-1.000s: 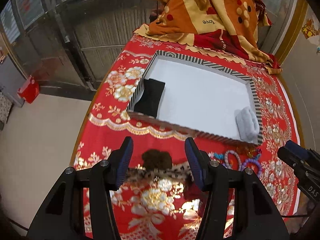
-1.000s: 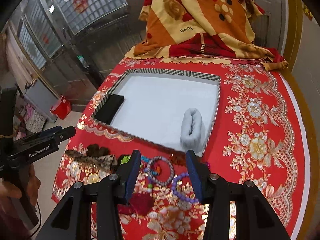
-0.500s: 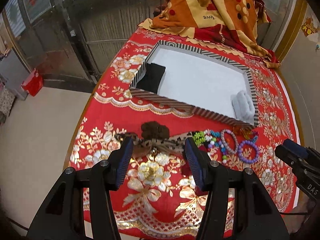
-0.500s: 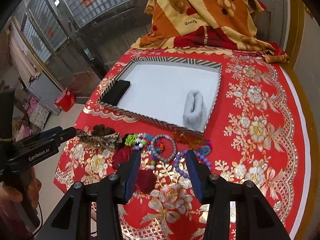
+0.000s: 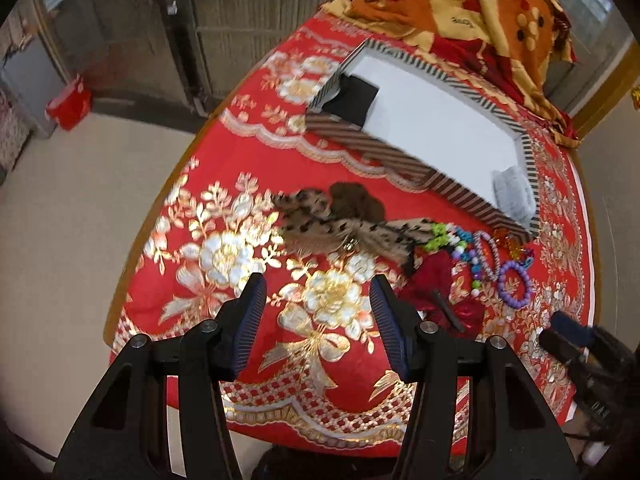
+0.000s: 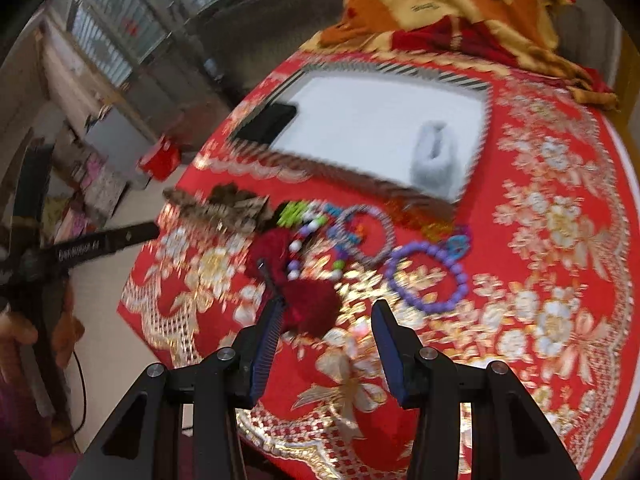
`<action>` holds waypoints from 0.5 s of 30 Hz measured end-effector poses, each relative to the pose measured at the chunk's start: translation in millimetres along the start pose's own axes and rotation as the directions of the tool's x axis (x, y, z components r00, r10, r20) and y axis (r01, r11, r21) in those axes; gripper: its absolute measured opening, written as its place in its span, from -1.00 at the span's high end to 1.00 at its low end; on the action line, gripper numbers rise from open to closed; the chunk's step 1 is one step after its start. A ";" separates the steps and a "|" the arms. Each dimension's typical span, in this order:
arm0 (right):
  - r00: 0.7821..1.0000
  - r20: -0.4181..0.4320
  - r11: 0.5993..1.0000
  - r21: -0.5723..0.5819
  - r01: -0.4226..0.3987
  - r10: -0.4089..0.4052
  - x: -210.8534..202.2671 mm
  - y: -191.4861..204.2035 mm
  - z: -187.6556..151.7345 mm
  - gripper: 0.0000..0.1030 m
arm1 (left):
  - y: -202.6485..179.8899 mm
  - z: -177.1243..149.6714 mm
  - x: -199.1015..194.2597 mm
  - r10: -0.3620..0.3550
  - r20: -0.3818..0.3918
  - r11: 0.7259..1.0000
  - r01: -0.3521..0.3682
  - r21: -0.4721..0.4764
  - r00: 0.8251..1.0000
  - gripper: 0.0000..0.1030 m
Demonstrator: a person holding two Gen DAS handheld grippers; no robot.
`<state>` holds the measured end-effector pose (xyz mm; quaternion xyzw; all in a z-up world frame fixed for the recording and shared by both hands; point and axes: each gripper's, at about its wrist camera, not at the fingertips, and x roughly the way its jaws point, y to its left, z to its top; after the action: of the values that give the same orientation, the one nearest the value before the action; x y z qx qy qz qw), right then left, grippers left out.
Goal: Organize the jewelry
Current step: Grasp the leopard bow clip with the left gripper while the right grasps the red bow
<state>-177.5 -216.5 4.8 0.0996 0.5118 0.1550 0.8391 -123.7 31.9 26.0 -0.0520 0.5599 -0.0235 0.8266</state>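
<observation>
A striped tray with a white floor lies on the red tablecloth. It holds a black pad and a grey bracelet cushion. In front of it lie a leopard-print bow, a red hair clip, mixed bead strings and a purple bead bracelet. My left gripper is open and empty, above the cloth short of the bow. My right gripper is open and empty, just short of the red clip.
A folded orange and yellow blanket lies at the table's far end. The table's left edge drops to a pale floor with a red box. The other gripper shows at each view's side.
Both grippers have pulled back towards the table's near edge and swung; the tray and jewelry now lie farther off. Both stay open. Nothing on the table has moved.
</observation>
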 end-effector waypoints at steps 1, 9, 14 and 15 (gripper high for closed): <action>1.000 -0.014 1.000 -0.017 -0.007 0.007 6.1 4.6 -0.8 0.13 | 1.1 -0.5 2.6 -0.006 -0.010 1.000 0.006 -0.006 1.000 -0.04; 0.998 -0.066 0.994 -0.105 -0.028 0.021 48.5 32.9 7.4 0.13 | 8.5 6.3 14.2 -0.090 -0.041 0.994 0.086 -0.071 0.995 -0.18; 0.996 -0.090 0.992 -0.124 -0.025 0.014 67.5 39.4 13.0 0.13 | -1.6 20.3 14.4 -0.086 0.009 0.995 0.086 0.056 0.996 -0.33; 0.995 -0.096 0.991 -0.130 -0.023 0.010 71.1 40.6 13.3 0.13 | -4.4 23.1 17.1 -0.095 0.007 0.990 0.093 0.102 0.995 -0.34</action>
<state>-141.6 -153.0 -34.8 0.0409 0.5392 0.2000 0.8171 -95.8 27.2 19.1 -0.0366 0.5499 -0.0905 0.8295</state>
